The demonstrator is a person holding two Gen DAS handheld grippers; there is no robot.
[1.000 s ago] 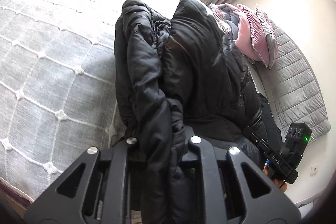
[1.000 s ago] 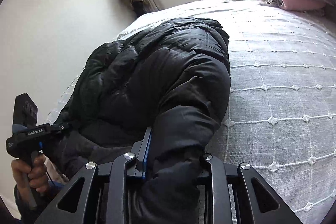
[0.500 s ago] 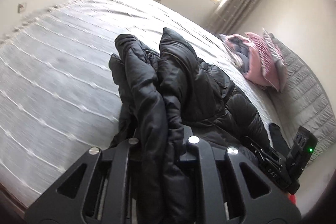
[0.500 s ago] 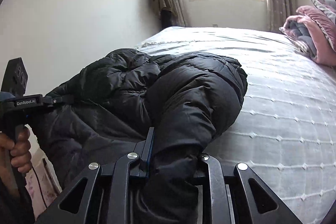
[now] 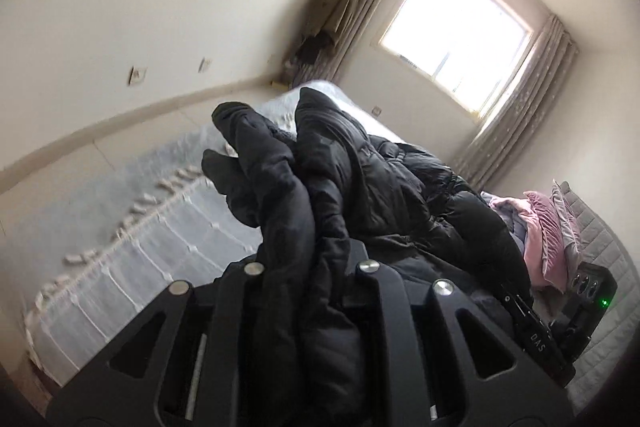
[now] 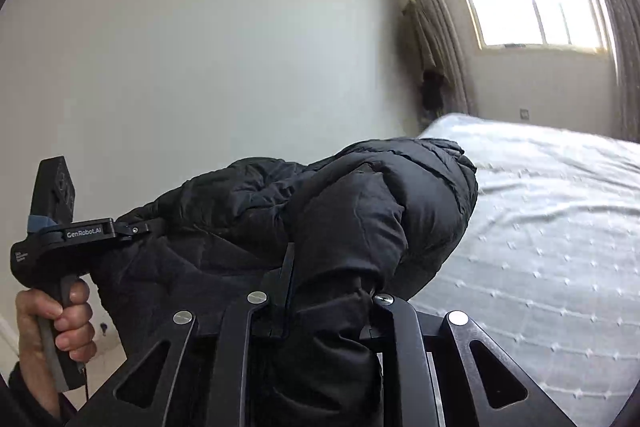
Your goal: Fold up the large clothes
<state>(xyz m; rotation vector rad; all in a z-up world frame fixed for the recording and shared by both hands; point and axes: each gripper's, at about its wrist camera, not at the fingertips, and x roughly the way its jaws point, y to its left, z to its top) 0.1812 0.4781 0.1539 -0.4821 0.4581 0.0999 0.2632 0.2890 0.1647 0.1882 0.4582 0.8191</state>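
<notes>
Grippers clamped on the black puffer jacket (image 5: 384, 187), lifted above the bed (image 6: 540, 247).
Left gripper (image 5: 308, 267) and right gripper (image 6: 320, 299) each pinch bunched fabric, the right one having just tightened; next, likely spread it flat on the bed.

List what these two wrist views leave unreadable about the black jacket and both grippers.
- Left wrist view: the left gripper has its fingertips buried in the black jacket; the pinched part is unidentifiable.
- Right wrist view: the right gripper is likewise wrapped in fabric.
- Both views: the jacket's lower end is cut off by the frame.
- Left wrist view: the bed is motion-blurred.
</notes>
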